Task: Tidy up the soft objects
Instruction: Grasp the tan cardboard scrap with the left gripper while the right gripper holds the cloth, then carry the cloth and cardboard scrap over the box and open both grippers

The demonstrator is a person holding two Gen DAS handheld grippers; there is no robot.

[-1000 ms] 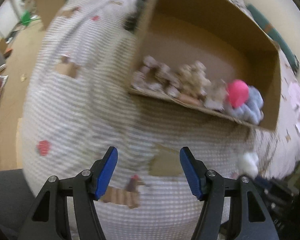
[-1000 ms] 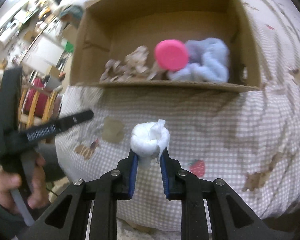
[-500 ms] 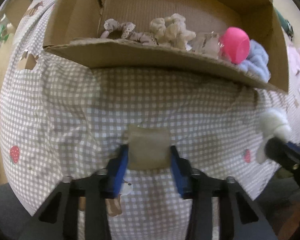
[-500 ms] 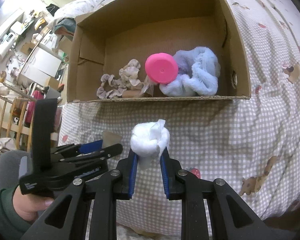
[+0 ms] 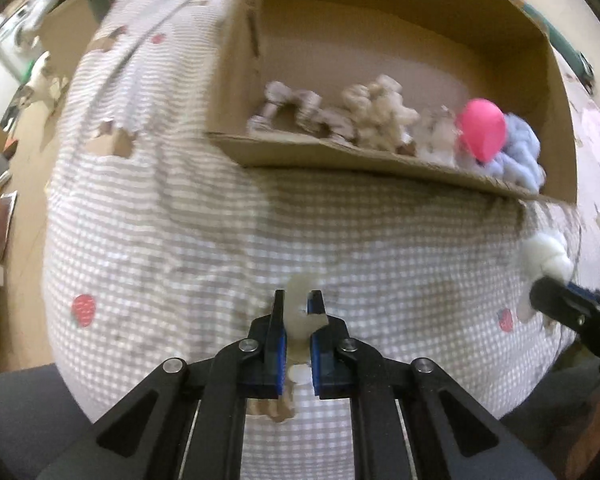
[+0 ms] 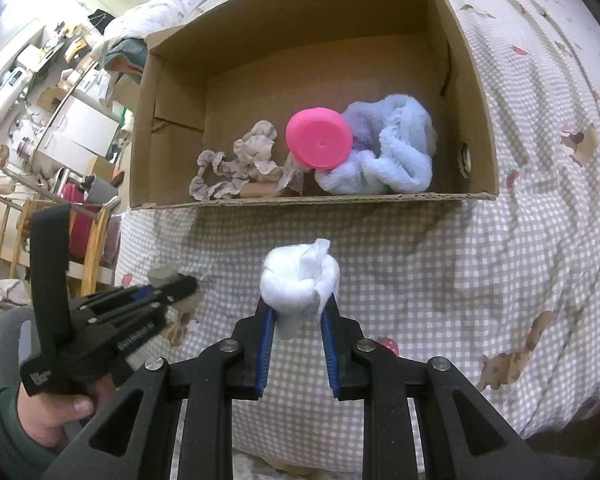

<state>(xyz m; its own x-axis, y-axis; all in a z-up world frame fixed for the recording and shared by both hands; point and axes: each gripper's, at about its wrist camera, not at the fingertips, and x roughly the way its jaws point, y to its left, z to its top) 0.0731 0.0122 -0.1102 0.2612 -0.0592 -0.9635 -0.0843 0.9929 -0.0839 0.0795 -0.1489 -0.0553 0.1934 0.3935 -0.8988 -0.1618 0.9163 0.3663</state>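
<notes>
Cloth, a beige scrap (image 5: 298, 312) and a white wad (image 6: 299, 283), looks light and squashy, each gripper's jaws clamped across its bunched middle.

Bed (image 6: 540, 240) under a grey-and-white checked cover printed with strawberries and small brown animals; open cardboard box (image 6: 476, 92) resting directly on the cover, its near wall low; strawberry print (image 5: 84, 310) near the left edge.
</notes>
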